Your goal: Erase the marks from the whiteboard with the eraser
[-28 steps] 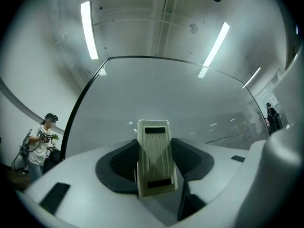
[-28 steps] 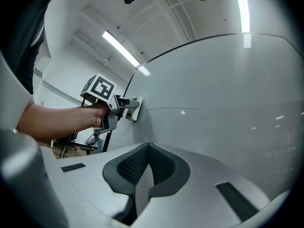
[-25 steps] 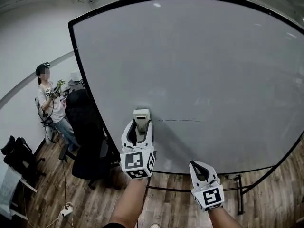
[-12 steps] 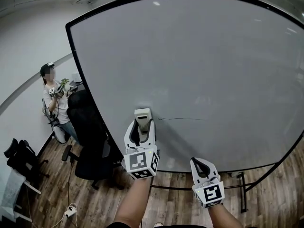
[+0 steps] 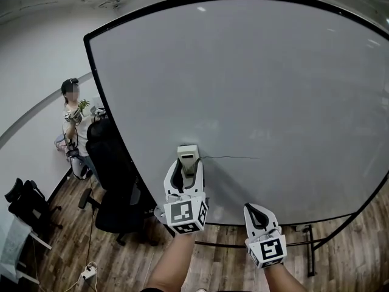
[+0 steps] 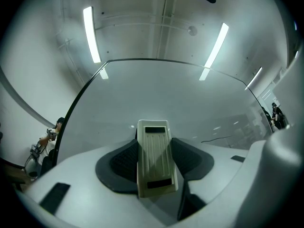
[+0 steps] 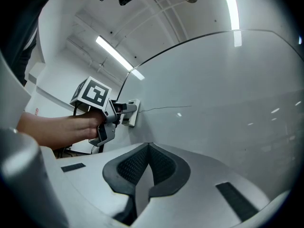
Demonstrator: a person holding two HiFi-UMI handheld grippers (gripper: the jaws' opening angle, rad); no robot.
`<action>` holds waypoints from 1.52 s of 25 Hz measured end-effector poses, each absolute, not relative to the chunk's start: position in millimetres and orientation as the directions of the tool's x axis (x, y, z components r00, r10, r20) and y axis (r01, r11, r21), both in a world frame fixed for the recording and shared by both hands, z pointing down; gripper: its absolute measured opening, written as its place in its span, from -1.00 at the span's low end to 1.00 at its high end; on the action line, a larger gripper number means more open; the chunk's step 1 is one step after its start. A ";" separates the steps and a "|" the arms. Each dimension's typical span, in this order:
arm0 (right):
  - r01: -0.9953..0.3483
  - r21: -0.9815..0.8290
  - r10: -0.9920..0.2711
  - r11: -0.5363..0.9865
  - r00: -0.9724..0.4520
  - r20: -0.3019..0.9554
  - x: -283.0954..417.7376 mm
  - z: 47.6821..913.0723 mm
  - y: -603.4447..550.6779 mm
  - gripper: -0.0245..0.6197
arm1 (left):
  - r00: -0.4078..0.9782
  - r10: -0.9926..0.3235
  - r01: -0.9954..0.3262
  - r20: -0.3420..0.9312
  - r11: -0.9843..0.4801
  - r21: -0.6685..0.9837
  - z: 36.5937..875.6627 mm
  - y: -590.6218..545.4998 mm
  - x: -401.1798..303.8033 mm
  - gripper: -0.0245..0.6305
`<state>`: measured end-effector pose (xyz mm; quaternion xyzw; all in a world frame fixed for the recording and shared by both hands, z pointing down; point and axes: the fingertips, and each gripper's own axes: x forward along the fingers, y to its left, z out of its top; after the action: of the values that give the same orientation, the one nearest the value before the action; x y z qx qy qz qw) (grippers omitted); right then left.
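A cream eraser (image 5: 186, 157) is pressed against the large whiteboard (image 5: 255, 84), with my left gripper (image 5: 186, 170) shut on it. In the left gripper view the eraser (image 6: 153, 158) sits clamped between the dark pads. A thin dark line (image 5: 234, 157) runs rightward on the board from the eraser's right edge; the same line (image 7: 166, 108) shows in the right gripper view beside the eraser (image 7: 130, 112). My right gripper (image 5: 258, 218) hangs lower right, away from the board, jaws shut with nothing between them (image 7: 148, 167).
A black office chair (image 5: 112, 181) stands left of the board's frame. A person (image 5: 74, 117) sits farther left by the wall. The board's stand (image 5: 307, 248) rests on wooden floor. A power strip (image 5: 85, 274) lies on the floor at lower left.
My left gripper with the eraser has slid slightly right along the board to the left end of the line. The view shifted a little. The right gripper stayed put.
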<state>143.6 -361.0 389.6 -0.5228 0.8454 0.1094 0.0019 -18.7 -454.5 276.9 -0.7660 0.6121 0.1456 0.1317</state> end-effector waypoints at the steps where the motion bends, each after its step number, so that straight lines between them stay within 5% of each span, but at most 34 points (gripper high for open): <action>1: -0.885 0.181 -0.884 0.428 -0.452 -0.119 143.7 388.8 -361.4 -0.87 | 0.210 -0.898 -0.976 -0.386 -0.218 -0.023 276.8 -454.0 -18.0 -0.19; 38: -0.921 0.222 -0.927 0.319 -0.352 -0.127 231.6 387.8 -331.2 -0.87 | 0.409 -0.823 -0.903 -0.394 -0.427 -0.044 282.2 -433.4 122.9 -0.19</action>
<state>231.6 -331.2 387.8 -0.5691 0.8121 0.1284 -0.0119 122.9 -433.4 282.2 -0.8297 0.5203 0.1583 0.1259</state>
